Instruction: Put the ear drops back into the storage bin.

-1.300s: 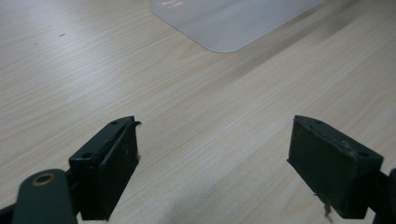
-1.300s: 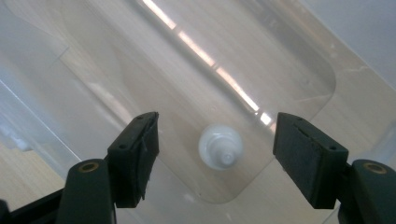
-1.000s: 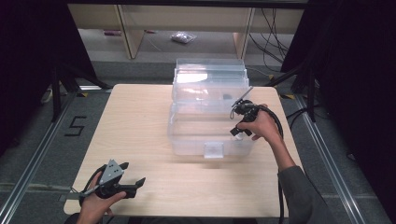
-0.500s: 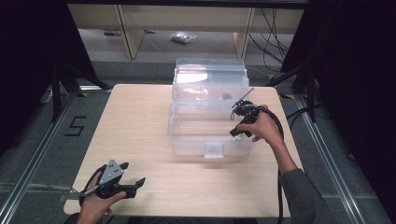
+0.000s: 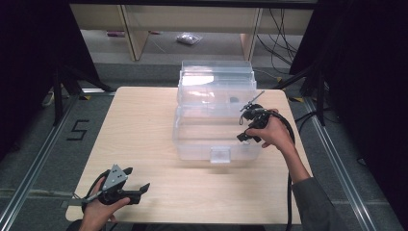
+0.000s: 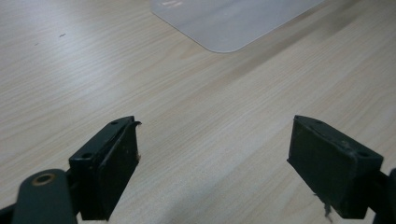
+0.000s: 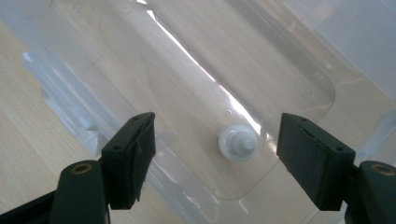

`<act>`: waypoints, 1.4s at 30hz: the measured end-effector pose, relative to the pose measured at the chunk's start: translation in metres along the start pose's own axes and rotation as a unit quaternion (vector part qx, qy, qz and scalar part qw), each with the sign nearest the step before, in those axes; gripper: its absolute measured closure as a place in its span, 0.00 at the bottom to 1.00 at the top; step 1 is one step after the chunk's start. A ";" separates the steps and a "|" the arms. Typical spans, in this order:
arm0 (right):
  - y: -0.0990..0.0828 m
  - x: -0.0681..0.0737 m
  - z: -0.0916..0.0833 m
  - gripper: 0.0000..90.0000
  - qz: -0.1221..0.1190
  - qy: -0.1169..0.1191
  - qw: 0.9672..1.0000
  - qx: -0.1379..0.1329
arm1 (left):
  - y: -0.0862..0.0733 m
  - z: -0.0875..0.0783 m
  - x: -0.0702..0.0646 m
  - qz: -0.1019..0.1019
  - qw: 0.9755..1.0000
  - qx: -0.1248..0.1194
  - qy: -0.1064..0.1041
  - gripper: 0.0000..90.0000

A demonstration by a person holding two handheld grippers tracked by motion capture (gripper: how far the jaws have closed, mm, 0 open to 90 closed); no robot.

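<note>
A clear plastic box [image 5: 211, 144] stands in the middle of the wooden table with its lid [image 5: 216, 79] swung up at the back. My right gripper [image 5: 244, 126] hangs over the box's right side, open. In the right gripper view its jaws [image 7: 215, 135] straddle a small white knob-like piece [image 7: 238, 142] lying on the box's clear floor, without touching it. My left gripper [image 5: 137, 179] rests near the table's front left corner, open and holding nothing. In the left gripper view its jaws [image 6: 215, 158] frame bare wood, with a corner of the box [image 6: 224, 23] ahead.
The table [image 5: 139, 125] has free wood left of the box and along the front. A latch tab [image 5: 220, 155] sticks out of the box's front wall. Shelving and cables [image 5: 284, 29] lie beyond the far edge; metal rails run along both sides on the floor.
</note>
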State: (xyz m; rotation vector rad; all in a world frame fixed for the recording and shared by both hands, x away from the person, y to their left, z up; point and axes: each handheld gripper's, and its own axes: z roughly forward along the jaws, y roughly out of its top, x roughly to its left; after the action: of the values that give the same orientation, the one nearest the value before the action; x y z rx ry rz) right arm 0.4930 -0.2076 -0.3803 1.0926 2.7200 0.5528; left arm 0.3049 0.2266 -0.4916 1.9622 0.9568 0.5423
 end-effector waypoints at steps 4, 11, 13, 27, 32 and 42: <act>-0.001 0.003 0.000 0.32 0.004 0.002 1.000 0.000 | 0.000 0.000 0.000 0.000 1.000 -0.001 0.000 0.17; -0.005 0.005 -0.003 0.32 0.007 0.005 1.000 -0.009 | 0.000 0.000 0.000 -0.001 1.000 -0.001 -0.001 0.17; -0.006 0.005 -0.004 0.31 0.009 0.006 1.000 -0.011 | 0.000 0.000 0.000 -0.002 1.000 -0.003 -0.001 0.17; -0.013 0.011 -0.011 0.30 0.018 0.007 1.000 -0.018 | 0.000 0.000 0.000 -0.001 1.000 -0.001 -0.001 0.17; -0.015 0.012 -0.012 0.29 -0.004 0.008 0.999 -0.033 | 0.000 0.000 0.000 0.001 1.000 0.001 0.000 0.17; -0.021 0.018 -0.015 0.28 -0.002 0.011 0.999 -0.047 | 0.000 0.000 0.000 0.003 1.000 0.002 0.001 0.17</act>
State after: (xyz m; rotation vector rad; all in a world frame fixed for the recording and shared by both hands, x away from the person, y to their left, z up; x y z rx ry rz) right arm 0.4624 -0.2132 -0.3752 1.0651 2.6843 0.6883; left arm 0.3050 0.2270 -0.4916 1.9681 0.9541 0.5454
